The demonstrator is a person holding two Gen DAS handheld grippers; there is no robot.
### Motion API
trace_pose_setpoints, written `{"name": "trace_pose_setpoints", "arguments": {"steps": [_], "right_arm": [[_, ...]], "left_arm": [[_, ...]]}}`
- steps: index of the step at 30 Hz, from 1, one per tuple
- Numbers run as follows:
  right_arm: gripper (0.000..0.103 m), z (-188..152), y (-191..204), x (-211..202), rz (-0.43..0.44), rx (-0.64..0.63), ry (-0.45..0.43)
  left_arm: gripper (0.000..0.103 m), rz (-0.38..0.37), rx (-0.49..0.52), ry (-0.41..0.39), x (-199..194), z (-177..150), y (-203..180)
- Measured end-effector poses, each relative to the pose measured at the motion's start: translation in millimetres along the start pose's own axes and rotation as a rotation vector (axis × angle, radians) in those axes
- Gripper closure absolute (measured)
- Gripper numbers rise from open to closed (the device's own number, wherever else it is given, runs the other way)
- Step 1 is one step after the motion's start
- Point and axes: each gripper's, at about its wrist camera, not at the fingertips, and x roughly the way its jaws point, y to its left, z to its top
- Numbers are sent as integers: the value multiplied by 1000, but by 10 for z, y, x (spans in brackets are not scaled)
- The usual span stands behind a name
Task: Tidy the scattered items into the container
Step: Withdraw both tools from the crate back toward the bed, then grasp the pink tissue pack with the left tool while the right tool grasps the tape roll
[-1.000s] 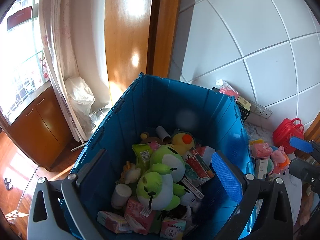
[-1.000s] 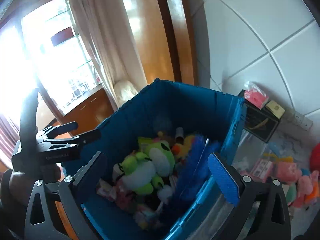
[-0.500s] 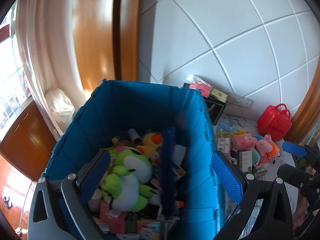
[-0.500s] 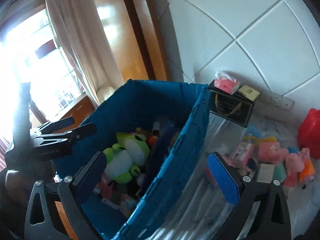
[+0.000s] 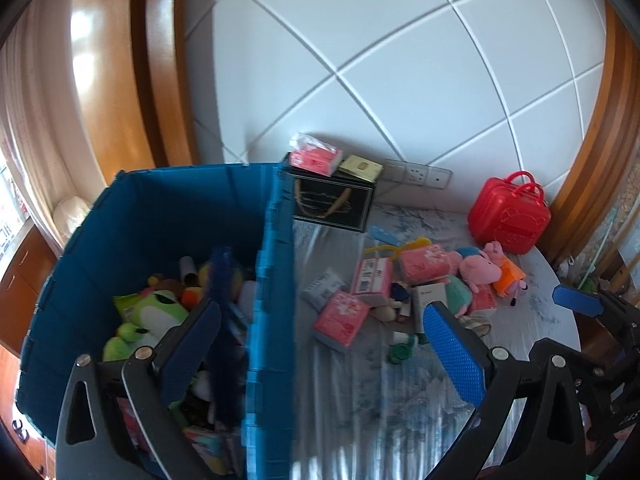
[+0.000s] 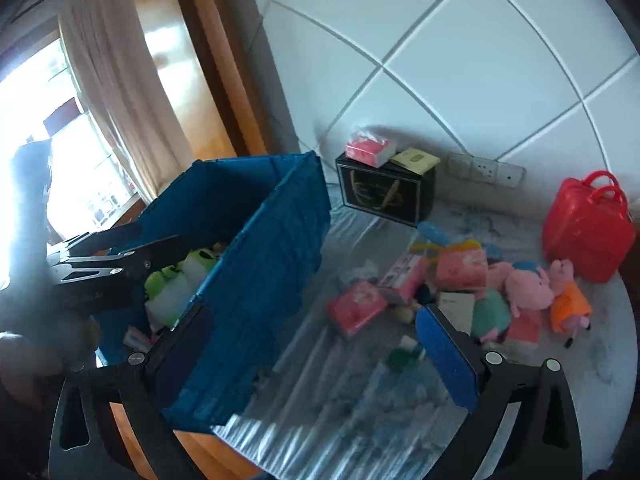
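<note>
The deep blue plastic crate (image 5: 272, 280) is standing at the left end of the marble-patterned table (image 5: 400, 400), already holding a green frog plush (image 5: 156, 312) among other toys and packets. The scattered pile is lying well apart to its right: three pink tissue packs (image 5: 340, 320) on the table surface, two pink pig plush toys (image 5: 480, 270), one of them in an orange dress (image 5: 508, 274), and several small boxes too jumbled to count. One red toy suitcase (image 5: 508, 212) is standing behind the pile by the wall, and one black box (image 5: 332, 204) is carrying a fourth pink pack and a yellow packet.

The left gripper (image 5: 316, 344) is hovering with its jaws spread wide and empty, straddling the crate's right wall. The right gripper (image 6: 312, 344) is likewise gaping wide, holding nothing, the crate's corner in front of its left jaw and the pile beyond its right.
</note>
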Motion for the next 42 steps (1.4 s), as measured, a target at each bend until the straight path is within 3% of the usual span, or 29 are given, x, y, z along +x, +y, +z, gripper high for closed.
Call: {"name": "trace_pose_setpoints", "arguments": {"steps": [5,10,14,17,28,34,38,42], "right_arm": [[0,-183,-593,-175,-28,35,21],[0,-389,-1143,-278,-64,52,49],[0,-563,-1549,-286,-90,67,72],[0,-720,-1850,-215,-114,85,104],[0,-1223,-2486,171,-146,161,198],[0,-1439,-2569,442,-165,195,261],[0,-1549,-2563,614,-176,228,297],[0,-1660,-2523,770,-187,251,335]], "left_arm": [[0,-22,14,16,191,-46,-559],[0,3,13,55,469,-214,-1016],[0,35,-5,86,733,-392,-1233],[0,74,-19,153,1047,-570,-1323],[0,128,-62,271,2266,-1140,-1065],[0,190,10,270,2914,-1250,-751],[0,144,73,281,3333,-1285,-659],[0,154,129,292,3701,-1301,-614]]}}
